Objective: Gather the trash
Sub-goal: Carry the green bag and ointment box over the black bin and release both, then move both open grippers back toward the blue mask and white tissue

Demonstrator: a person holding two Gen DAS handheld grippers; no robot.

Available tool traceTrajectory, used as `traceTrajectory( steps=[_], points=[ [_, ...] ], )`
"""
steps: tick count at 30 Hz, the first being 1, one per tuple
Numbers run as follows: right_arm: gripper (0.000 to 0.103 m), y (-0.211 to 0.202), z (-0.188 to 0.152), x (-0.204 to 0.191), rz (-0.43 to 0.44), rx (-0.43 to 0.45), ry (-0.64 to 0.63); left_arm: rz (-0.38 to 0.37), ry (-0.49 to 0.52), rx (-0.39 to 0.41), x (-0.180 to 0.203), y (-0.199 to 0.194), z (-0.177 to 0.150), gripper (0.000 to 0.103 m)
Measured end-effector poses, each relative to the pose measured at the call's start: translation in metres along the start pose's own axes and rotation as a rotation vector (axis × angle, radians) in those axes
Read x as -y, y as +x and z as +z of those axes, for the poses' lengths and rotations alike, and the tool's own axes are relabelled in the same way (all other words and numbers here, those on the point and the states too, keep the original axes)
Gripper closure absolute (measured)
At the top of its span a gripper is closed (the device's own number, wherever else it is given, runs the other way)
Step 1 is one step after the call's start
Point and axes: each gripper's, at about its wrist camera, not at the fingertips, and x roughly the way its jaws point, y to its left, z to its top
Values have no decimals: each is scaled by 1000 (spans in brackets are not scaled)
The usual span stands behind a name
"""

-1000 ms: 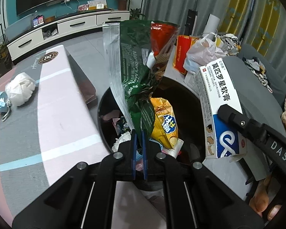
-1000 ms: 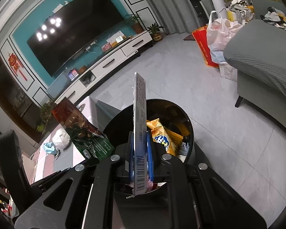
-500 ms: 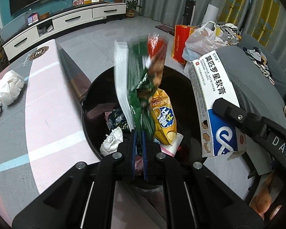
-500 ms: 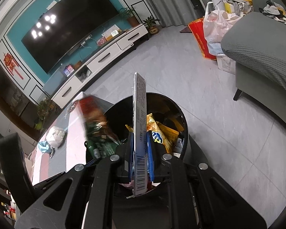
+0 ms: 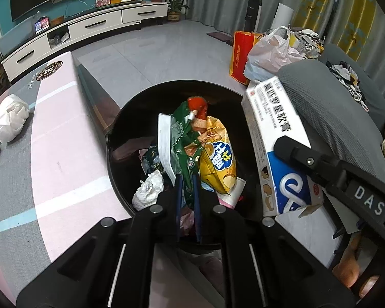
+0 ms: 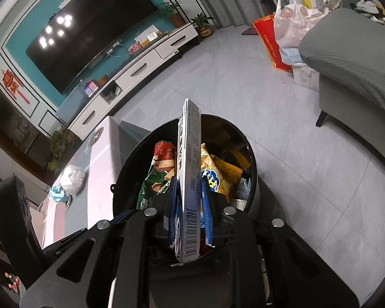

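A: Over a black bin (image 5: 120, 138) beside a pink-and-grey counter (image 5: 56, 154), two sets of tongs hang with trash. Why both at the rim?

B: It looks like a drop. The left tongs (image 5: 186, 200) point steeply into the bin, their jaws beginning to part; the green wrapper (image 5: 183, 138) lies between the blue pads and slumps onto the heap, so it appears loose rather than pinched.

A: And the right tongs (image 6: 188, 205)?

B: Their jaws are opening too. The white box (image 6: 188, 154) stands on edge between the pads with gaps on both sides, its long face in line with the tongs, its far end over the bin's mouth. Held that way it should slide straight down, I would judge.

A: How does the trash look?

B: The wrapper is creased green foil with a red top and a clear white strip along one side. The box is flat card, white with a blue panel, a barcode on its near end and a torn flap. Under them sit a yellow snack bag (image 5: 218, 161) and a wad of tissue (image 5: 148, 190).

A: Anything left to collect?

B: On the counter, well apart from the bin, a crumpled white bag (image 5: 10, 115) rests beside a blue face mask (image 6: 57, 192). Those seem next.
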Motion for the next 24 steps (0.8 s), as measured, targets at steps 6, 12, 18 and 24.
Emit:
traceTrajectory(
  steps=[6,12,18,24],
  points=[
    [81,-1,1,-1,-4,4,2,-11,-10,25,-3,-6,0,75],
    [73,-4,0,-3,-5,21,7,-10,-26,55,-9,-17,0,60],
    [59,-6,-2,-10,-15,32,-4,-20,-98,114,-27,-37,-4,28],
    [40,-7,-5,-16,-27,49,-19,-23,-198,148,-56,-55,-20,6]
  ],
)
